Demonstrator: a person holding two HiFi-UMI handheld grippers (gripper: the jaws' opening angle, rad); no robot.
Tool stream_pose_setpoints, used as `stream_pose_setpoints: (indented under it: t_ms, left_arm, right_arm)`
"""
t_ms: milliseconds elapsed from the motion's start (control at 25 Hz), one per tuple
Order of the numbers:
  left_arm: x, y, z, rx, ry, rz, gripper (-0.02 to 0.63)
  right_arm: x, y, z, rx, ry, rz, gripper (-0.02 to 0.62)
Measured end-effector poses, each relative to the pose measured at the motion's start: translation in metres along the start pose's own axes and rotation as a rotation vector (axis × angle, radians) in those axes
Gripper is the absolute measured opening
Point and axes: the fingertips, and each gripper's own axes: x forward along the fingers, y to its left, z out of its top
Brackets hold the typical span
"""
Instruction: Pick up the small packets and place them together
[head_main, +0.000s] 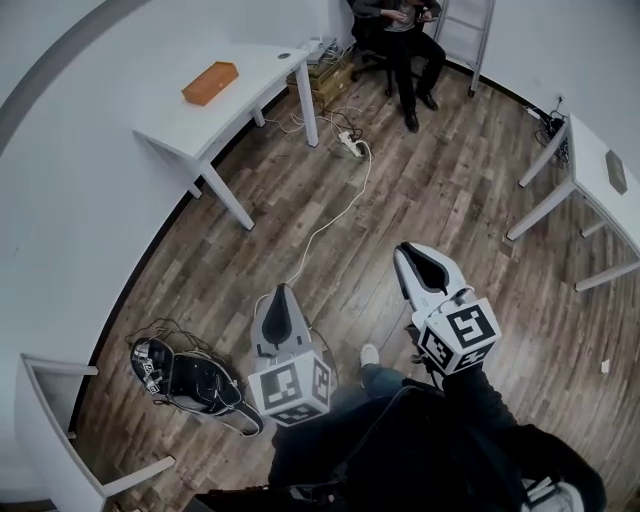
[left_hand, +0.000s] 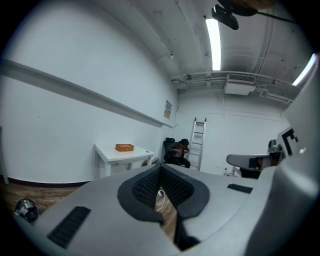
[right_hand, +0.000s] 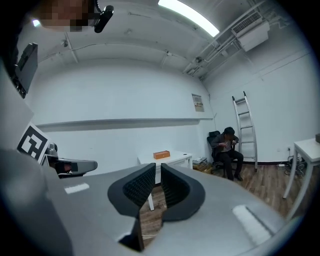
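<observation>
The left hand-held gripper and right hand-held gripper are grey, with black ribbed pads and black-and-white marker cubes. The sleeves are dark.

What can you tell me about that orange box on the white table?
The orange box is a small, flat, oblong block, plain orange all over; it may be cardboard. It looks closed, and it is too far off to make out any print or lid line. It lies flat, roughly in the middle of the white table that stands against the wall. Only the tabletop touches it, and nothing lies on top of it.
</observation>
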Motion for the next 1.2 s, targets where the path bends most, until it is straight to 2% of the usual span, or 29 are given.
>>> stream_pose_setpoints:
  t_ms: [160,320,560,960,1200]
  left_arm:
    - [0.057,-0.023,0.001,-0.012,0.029,-0.018,-0.002]
    - [0.116,-0.015,0.010,0.000,0.036,0.000,-0.002]
    - [0.217,0.024,0.022,0.009,0.032,0.028,-0.002]
    - [0.397,0.111,0.097,0.045,0.002,0.046,-0.002]
    - [0.474,0.142,0.101,0.035,0.033,0.056,-0.002]
  right_arm:
    - [0.045,-0.030,0.004,0.003,0.028,0.052,0.012]
    - [0.100,-0.053,0.010,-0.002,0.028,0.067,0.012]
    - [0.205,-0.086,0.016,0.005,0.013,0.061,0.012]
    - [0.409,-0.118,0.065,0.020,-0.010,0.066,0.012]
    - [0.486,-0.143,0.067,0.048,0.011,0.049,0.012]
